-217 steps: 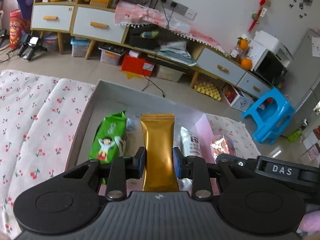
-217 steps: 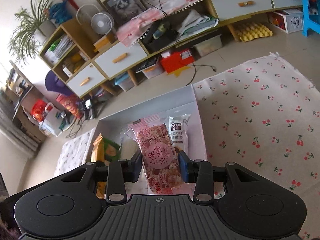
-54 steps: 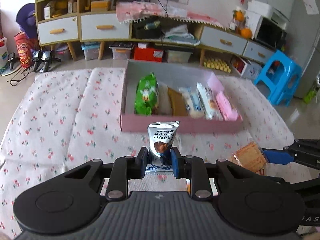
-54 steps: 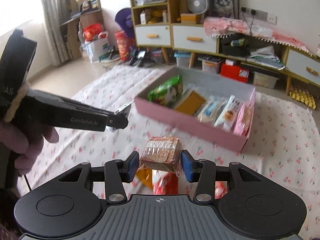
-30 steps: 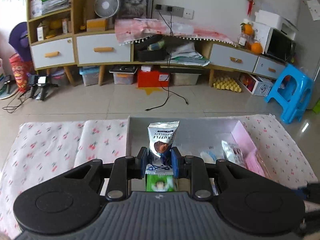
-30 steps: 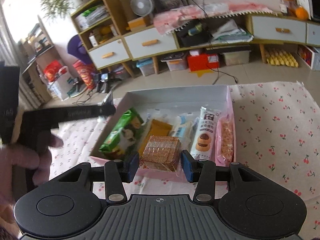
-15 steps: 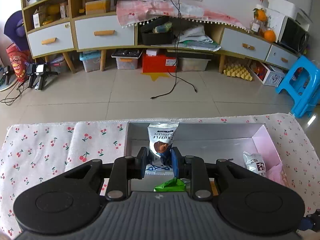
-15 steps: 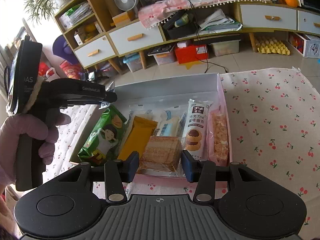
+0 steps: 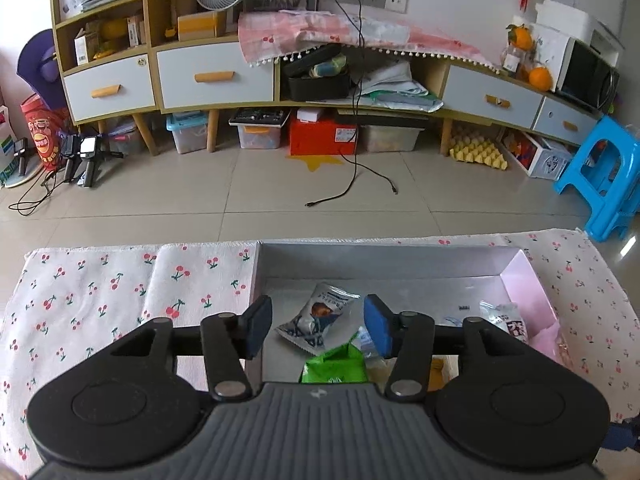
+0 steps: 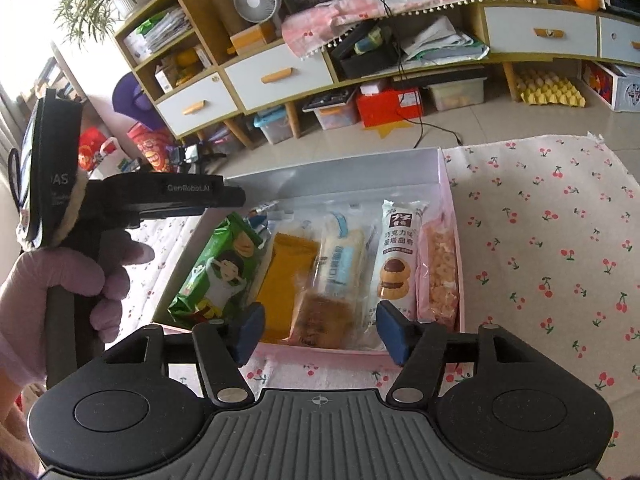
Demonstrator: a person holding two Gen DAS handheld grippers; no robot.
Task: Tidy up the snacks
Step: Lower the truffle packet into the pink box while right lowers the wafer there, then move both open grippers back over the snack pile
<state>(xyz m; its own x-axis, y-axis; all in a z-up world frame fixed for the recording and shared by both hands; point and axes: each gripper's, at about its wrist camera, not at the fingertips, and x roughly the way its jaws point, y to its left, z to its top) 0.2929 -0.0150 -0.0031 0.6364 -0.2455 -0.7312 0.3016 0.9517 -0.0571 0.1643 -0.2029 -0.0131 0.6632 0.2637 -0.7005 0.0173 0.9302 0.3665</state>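
- Nearest the right wrist camera, the right hand-held gripper (image 10: 316, 330) has its jaws opening, and its blue pads stand clear on both sides of the brown biscuit pack (image 10: 320, 318), which lies free at the near end of the pink box (image 10: 450, 200).
- Just beyond, the box holds a row of snacks: a green packet (image 10: 216, 270), a gold packet (image 10: 286, 276), a pale blue-and-white bar (image 10: 340, 262), a chocolate-cookie pack (image 10: 398, 256) and a pink pack (image 10: 438, 276) against the right wall.
- At the left, a gloved hand (image 10: 60, 284) holds the left hand-held gripper (image 9: 316, 330), whose jaws are also opening, with nothing pressed between them.
- Below those pads the silver truffle packet (image 9: 316, 318) lies tilted on the grey box floor, near the far left corner.
- Under the box is a cherry-print cloth (image 10: 540, 240) spread over the surface.
- Farthest off are the tiled floor, the wooden cabinet (image 9: 192, 72) and a blue stool (image 9: 600, 176).
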